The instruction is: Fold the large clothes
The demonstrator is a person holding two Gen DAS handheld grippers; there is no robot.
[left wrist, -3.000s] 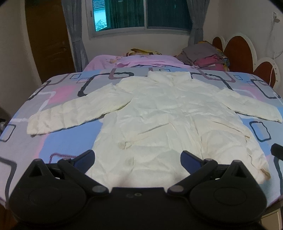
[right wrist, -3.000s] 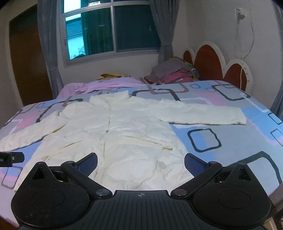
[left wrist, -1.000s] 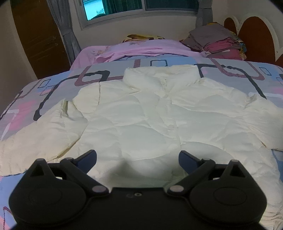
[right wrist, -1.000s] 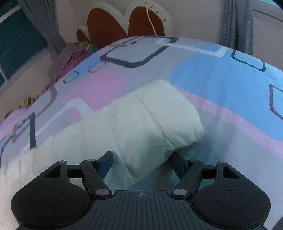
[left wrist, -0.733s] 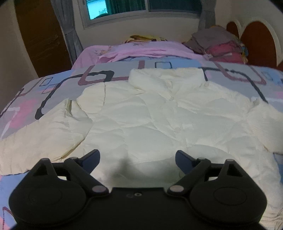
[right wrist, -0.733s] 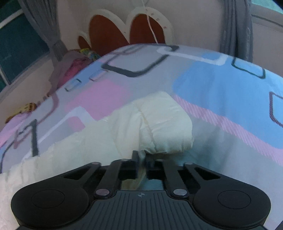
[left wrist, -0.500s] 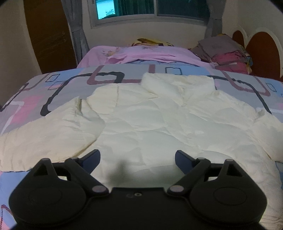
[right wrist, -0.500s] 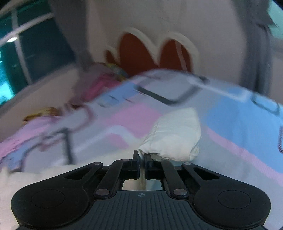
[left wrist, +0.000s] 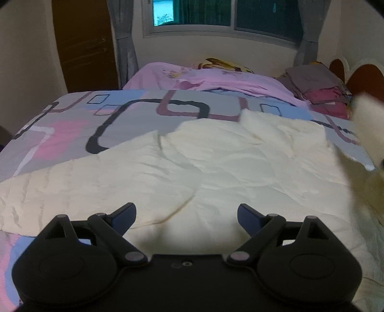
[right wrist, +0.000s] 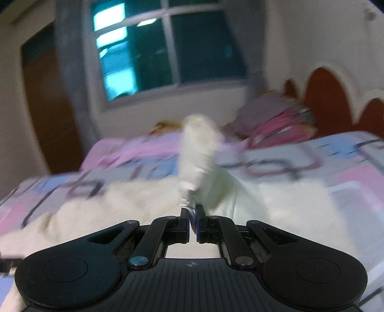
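Note:
A cream quilted jacket [left wrist: 216, 165] lies spread front-up on the patterned bed cover [left wrist: 64, 129]. My left gripper [left wrist: 186, 216] is open and empty, hovering over the jacket near its left armpit; the left sleeve [left wrist: 48, 192] lies flat to the left. My right gripper [right wrist: 192, 219] is shut on the end of the right sleeve [right wrist: 199, 153], which stands up lifted above the jacket body [right wrist: 134, 204]. That raised sleeve shows blurred at the right edge of the left wrist view [left wrist: 369, 134].
A pink blanket [left wrist: 211, 76] and a stack of folded clothes [left wrist: 319, 84] lie at the far end of the bed. A red and white headboard [right wrist: 336, 96] is at the right. A window [left wrist: 216, 14] and a brown door [left wrist: 84, 45] are beyond.
My right gripper has shut on the right sleeve's cuff, lifted it and swung it left over the jacket. My left gripper has drifted left, still open.

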